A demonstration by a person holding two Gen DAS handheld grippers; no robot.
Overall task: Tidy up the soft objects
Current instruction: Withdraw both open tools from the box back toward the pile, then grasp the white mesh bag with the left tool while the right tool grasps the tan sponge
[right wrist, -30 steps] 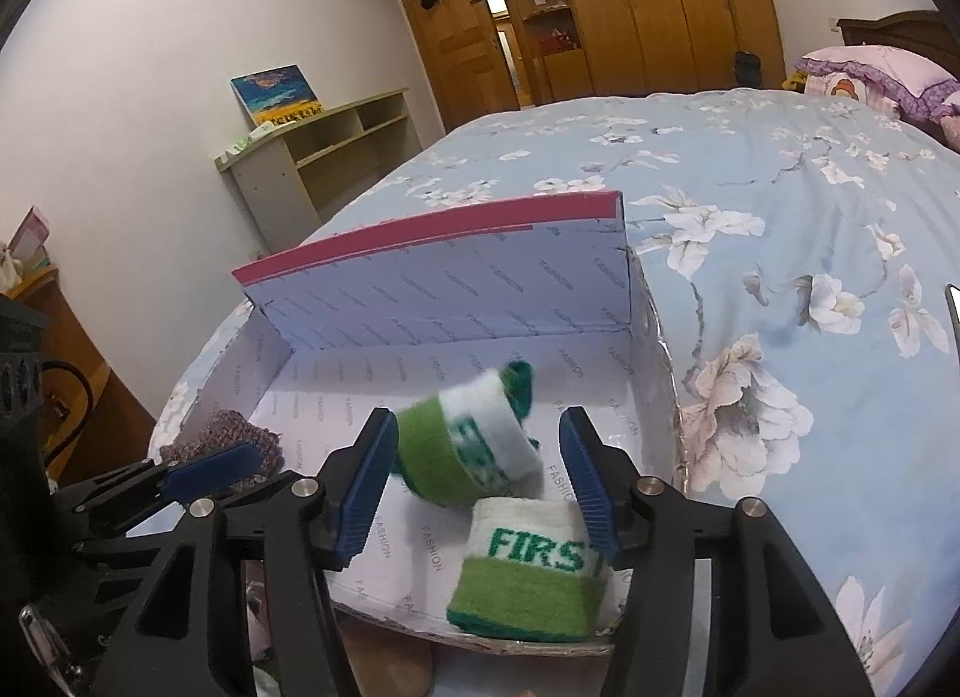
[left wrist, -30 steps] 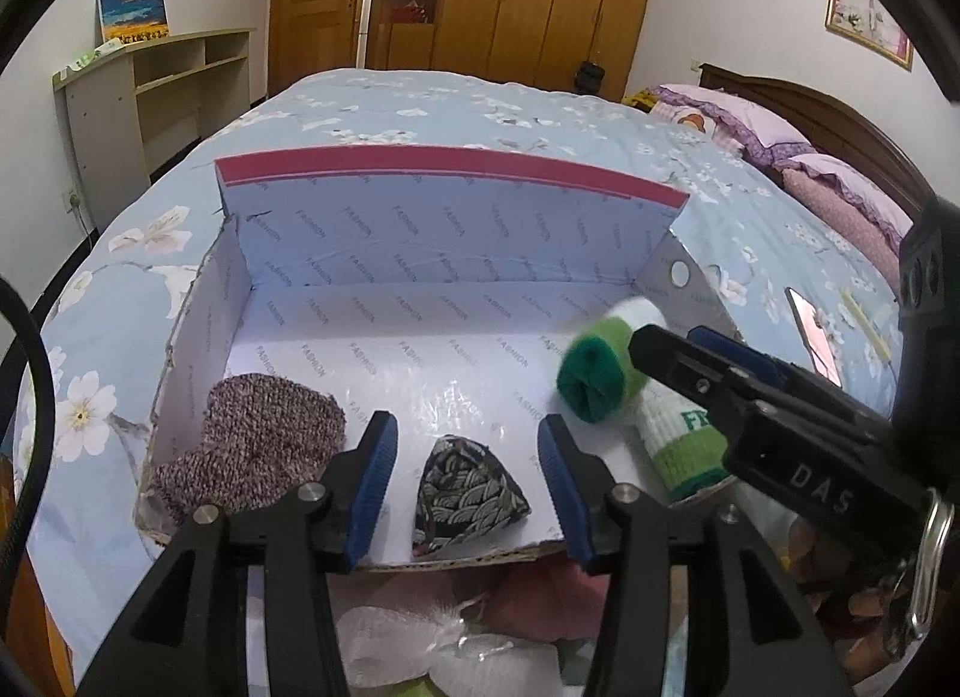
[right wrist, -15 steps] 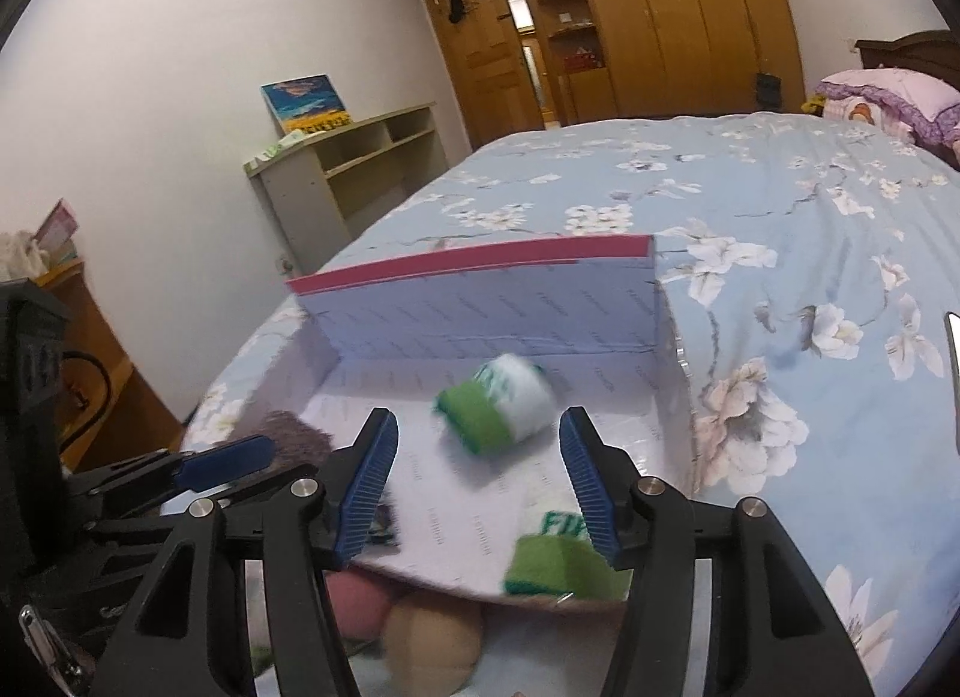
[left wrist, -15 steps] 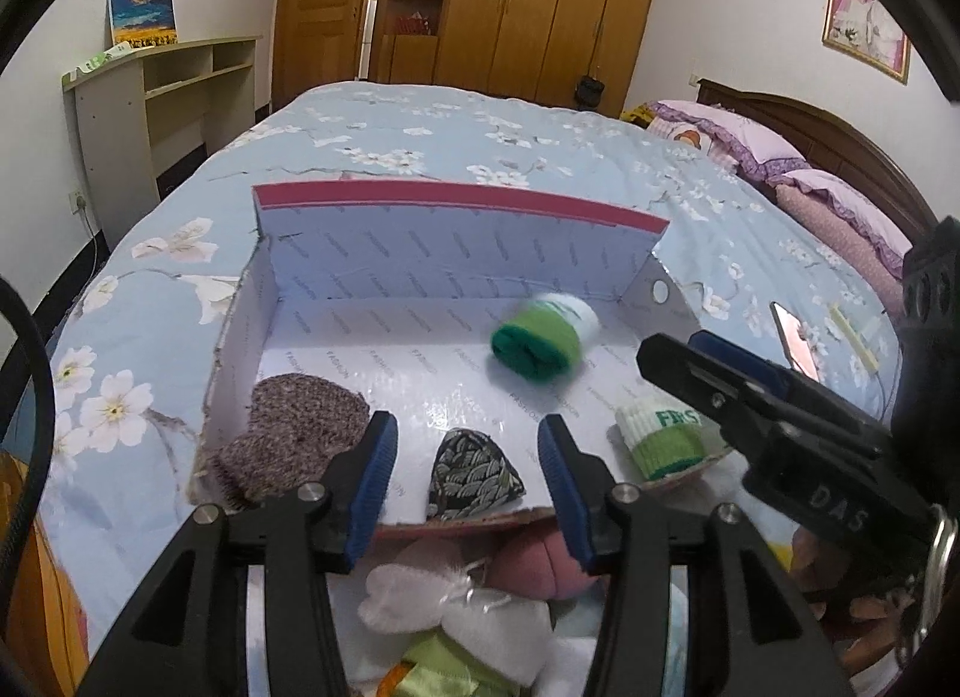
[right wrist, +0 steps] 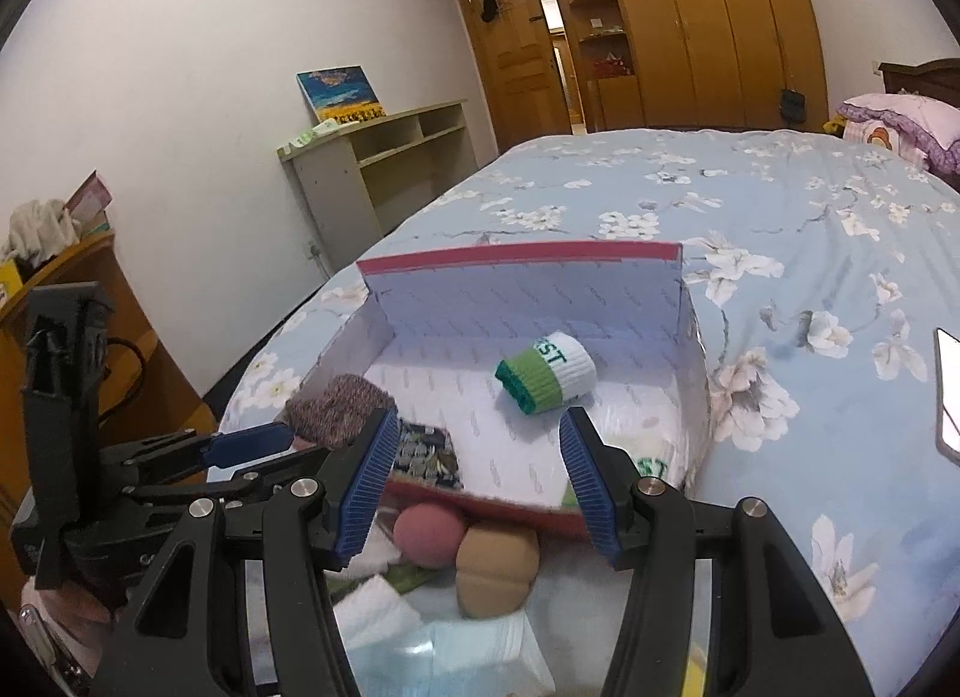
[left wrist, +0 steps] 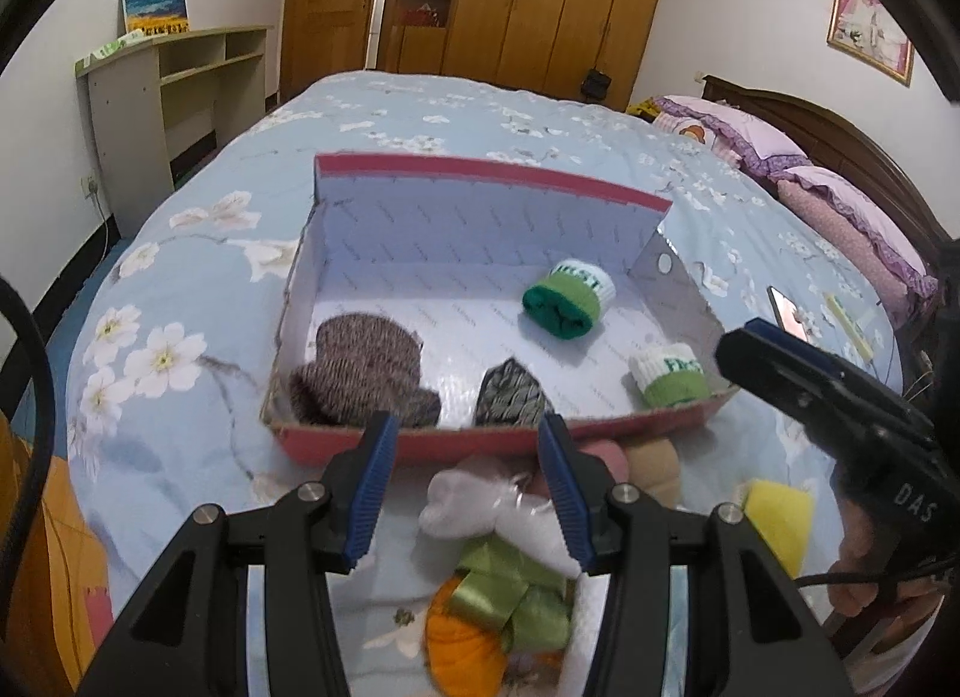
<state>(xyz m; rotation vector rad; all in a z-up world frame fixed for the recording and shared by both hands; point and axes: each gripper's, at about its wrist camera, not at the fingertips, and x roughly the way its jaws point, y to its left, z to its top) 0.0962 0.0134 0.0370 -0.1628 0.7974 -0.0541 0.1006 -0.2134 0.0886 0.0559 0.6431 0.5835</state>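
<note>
right wrist view: my right gripper [right wrist: 477, 478] is hanging with jaws apart and empty, the rolled green-and-white sock [right wrist: 545, 372] lying beyond them in the box [right wrist: 519, 259].

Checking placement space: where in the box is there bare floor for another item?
The box is bare along its back wall, left of the far green sock roll, and mid-floor between that roll and the brown knit piece. The front edge is crowded: knit piece, patterned pouch, near sock roll.
</note>
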